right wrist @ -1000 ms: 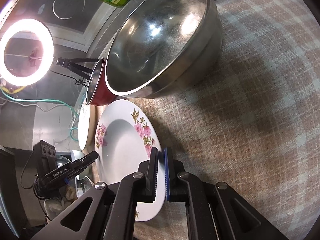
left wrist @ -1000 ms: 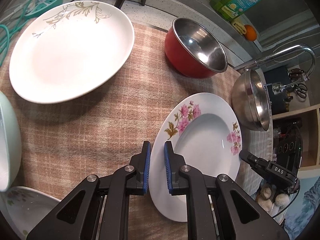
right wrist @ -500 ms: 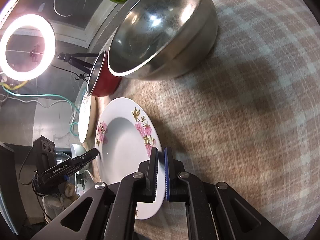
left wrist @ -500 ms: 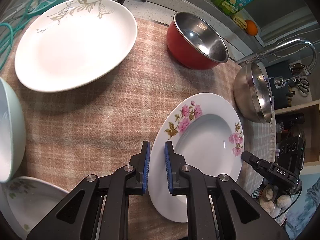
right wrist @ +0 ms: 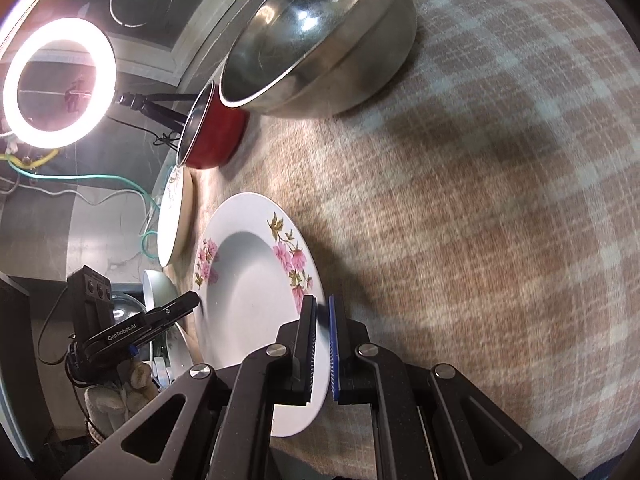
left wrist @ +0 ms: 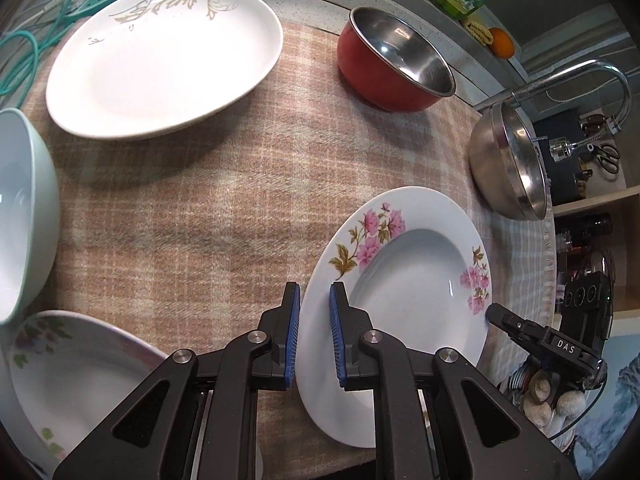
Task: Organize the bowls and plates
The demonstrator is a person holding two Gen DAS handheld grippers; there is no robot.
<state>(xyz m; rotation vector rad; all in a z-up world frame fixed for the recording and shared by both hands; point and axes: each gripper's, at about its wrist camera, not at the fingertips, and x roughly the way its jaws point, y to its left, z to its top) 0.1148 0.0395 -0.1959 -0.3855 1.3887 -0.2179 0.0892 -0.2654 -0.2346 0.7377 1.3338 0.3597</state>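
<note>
Both grippers are on the same pink-flowered plate [left wrist: 404, 280], opposite edges. Left gripper [left wrist: 314, 300]: jaws only partly closed, straddling the plate's near-left rim — rim sits between the blue pads [left wrist: 335, 332], visible gap on the left pad side, so can't tell if it's truly clamped. Right gripper [right wrist: 322, 312]: jaws nearly shut, pinching the plate's rim edge-on between the pads, plate [right wrist: 248, 300] extending left of the jaws. Plate looks tilted off the plaid cloth [left wrist: 192, 208], though can't confirm it's fully lifted. Ahead and left of the left jaws: large white plate with gold leaf print [left wrist: 160, 60]. Ahead: red bowl [left wrist: 392, 68]. Ahead right: steel bowl [left wrist: 508, 164]. Far left: pale green bowl [left wrist: 28, 208] — another floral plate [left wrist: 72, 376] just beside the left jaws' base.
</note>
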